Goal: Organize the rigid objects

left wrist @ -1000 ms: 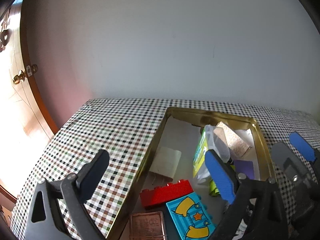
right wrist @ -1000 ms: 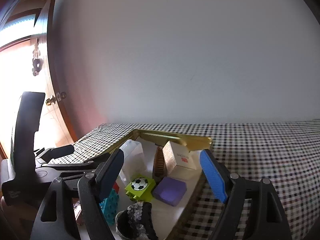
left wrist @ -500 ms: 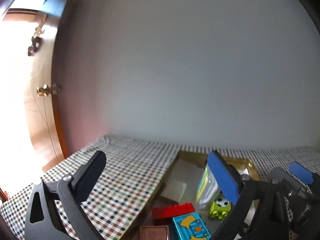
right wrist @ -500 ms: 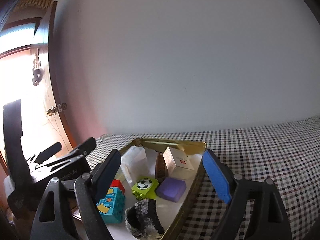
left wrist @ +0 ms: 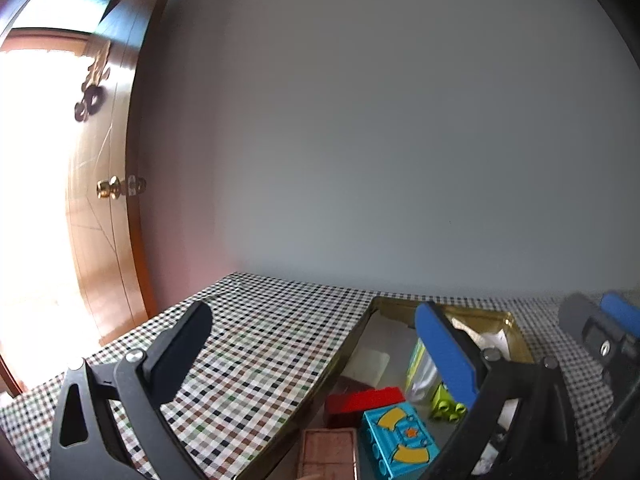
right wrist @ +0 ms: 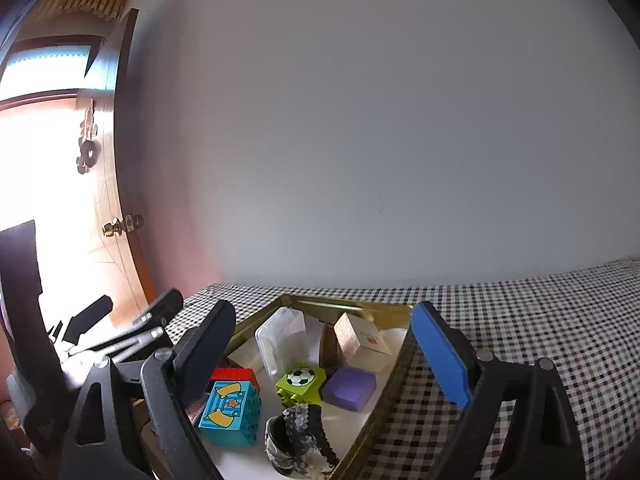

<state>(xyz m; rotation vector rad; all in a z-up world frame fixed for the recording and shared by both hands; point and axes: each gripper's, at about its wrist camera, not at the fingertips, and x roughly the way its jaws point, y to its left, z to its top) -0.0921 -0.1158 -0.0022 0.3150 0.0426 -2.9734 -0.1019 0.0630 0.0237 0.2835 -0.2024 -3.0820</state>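
Far left: sunlit wooden door (left wrist: 100,240) with brass knob (left wrist: 109,189). Next, checked surface (left wrist: 256,344), bare up to the gold tray (left wrist: 352,344).

Left gripper (left wrist: 316,344): jaws fully apart, nothing between the pads, dark finger over bare cloth, blue-padded finger over the tray. Hovering low, tipped slightly down.

Inside the tray, seen from the left wrist, left to right: brown embossed tile (left wrist: 328,454) at the near edge, red brick (left wrist: 362,402), turquoise printed block (left wrist: 400,440), lime block (left wrist: 446,402) partly hidden behind the blue pad.

From the right wrist, same tray (right wrist: 352,306), left to right: turquoise printed block (right wrist: 230,412), clear plastic box (right wrist: 282,338) standing upright, lime block with a football print (right wrist: 300,384), dark sequinned pouch (right wrist: 300,436) nearest the camera, purple block (right wrist: 350,388), small cream carton (right wrist: 360,342) towards the far wall.

Right gripper (right wrist: 324,356): jaws opening, almost at full spread, empty, straddling the tray's middle.

Key relation, as a judgement: everything to be organised lying ahead of and below both grippers, already in the tray. Left gripper nearer the red brick and turquoise block, red brick's long axis running roughly across that gripper's line. Right gripper nearer the purple block and carton. Next target not yet evident.
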